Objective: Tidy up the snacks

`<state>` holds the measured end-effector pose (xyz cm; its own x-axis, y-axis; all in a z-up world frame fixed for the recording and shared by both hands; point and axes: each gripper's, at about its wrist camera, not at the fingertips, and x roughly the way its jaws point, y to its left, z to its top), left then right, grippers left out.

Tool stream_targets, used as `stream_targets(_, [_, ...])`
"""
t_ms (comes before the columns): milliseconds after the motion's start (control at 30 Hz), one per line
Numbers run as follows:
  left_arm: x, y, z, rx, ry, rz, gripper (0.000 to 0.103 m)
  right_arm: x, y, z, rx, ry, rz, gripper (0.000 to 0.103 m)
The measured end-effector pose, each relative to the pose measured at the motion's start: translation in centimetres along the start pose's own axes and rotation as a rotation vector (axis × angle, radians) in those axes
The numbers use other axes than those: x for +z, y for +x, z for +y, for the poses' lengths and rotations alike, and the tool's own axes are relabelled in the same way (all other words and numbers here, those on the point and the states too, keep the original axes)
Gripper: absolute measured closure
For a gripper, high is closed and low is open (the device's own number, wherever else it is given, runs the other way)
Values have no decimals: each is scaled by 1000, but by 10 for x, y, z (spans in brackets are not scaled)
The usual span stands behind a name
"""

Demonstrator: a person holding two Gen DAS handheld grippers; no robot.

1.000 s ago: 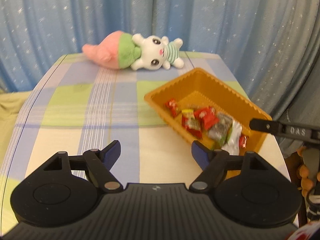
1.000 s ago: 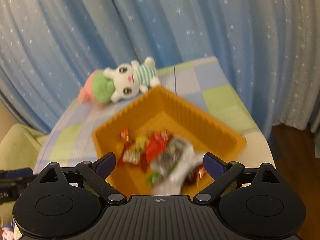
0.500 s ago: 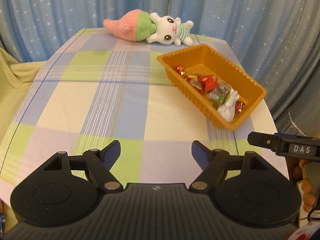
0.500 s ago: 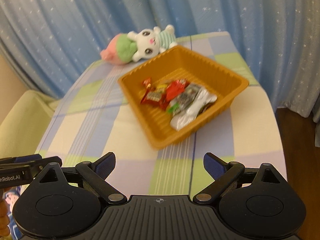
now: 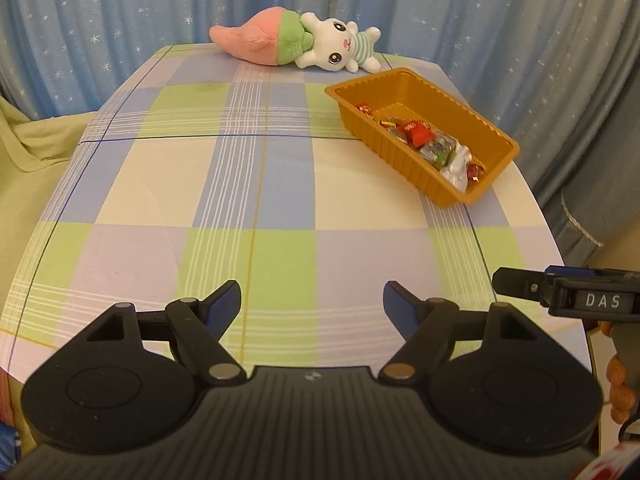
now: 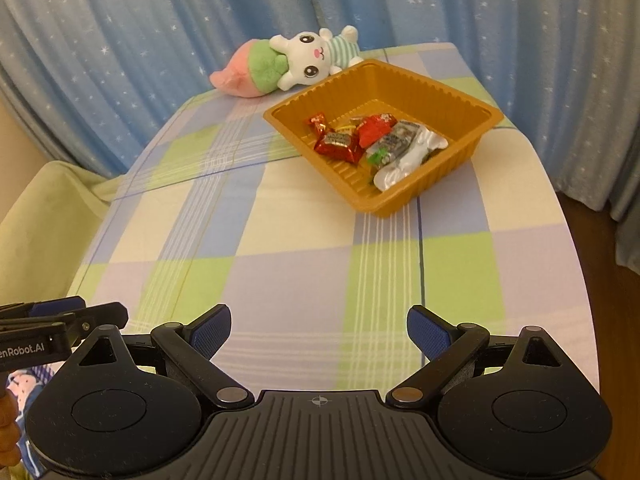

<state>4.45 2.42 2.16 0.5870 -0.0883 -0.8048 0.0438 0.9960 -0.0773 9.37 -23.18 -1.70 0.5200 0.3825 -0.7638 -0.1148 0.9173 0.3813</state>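
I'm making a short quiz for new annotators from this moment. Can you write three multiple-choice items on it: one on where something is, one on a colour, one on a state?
1. Where do the wrapped snacks lie?
A. spread over the tablecloth
B. inside the tray
C. on the plush toy

2. What colour is the tray?
A. orange-brown
B. white
C. dark green

3. How does the right hand-held gripper stand?
A. shut on a snack
B. shut and empty
C. open and empty

Answers:
1. B: all the wrappers sit within the tray's walls, and none shows on the checked tablecloth.
2. A: its ribbed walls are orange-brown in both views.
3. C: its blue-padded fingers are spread wide over the cloth with nothing between them; the left hand-held gripper is open in the same way.

The plush toy lies beyond the tray, by the curtain.
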Motion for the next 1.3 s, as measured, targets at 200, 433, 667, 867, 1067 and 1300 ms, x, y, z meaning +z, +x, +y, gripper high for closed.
stream_targets(200, [-14, -15, 22, -27, 51, -5, 26, -25, -9, 30, -34, 30, -6, 9])
stream_targets(433, [-28, -25, 49, -62, 78, -2, 26, -49, -12, 66, -52, 34, -6, 9])
stream_targets(667, [-41, -29, 72, -84, 87, 11, 26, -67, -9, 94, -72, 28, 5, 9])
stream_targets(867, [-48, -32, 83, -99, 92, 18, 26, -75, -7, 108, -82, 27, 10, 9])
stream_targets(1067, [-51, -33, 87, -113, 99, 20, 26, -81, -8, 114, -94, 27, 12, 9])
stream_targets(1300, [-52, -33, 87, -121, 109, 20, 26, -81, -10, 115, -96, 30, 10, 9])
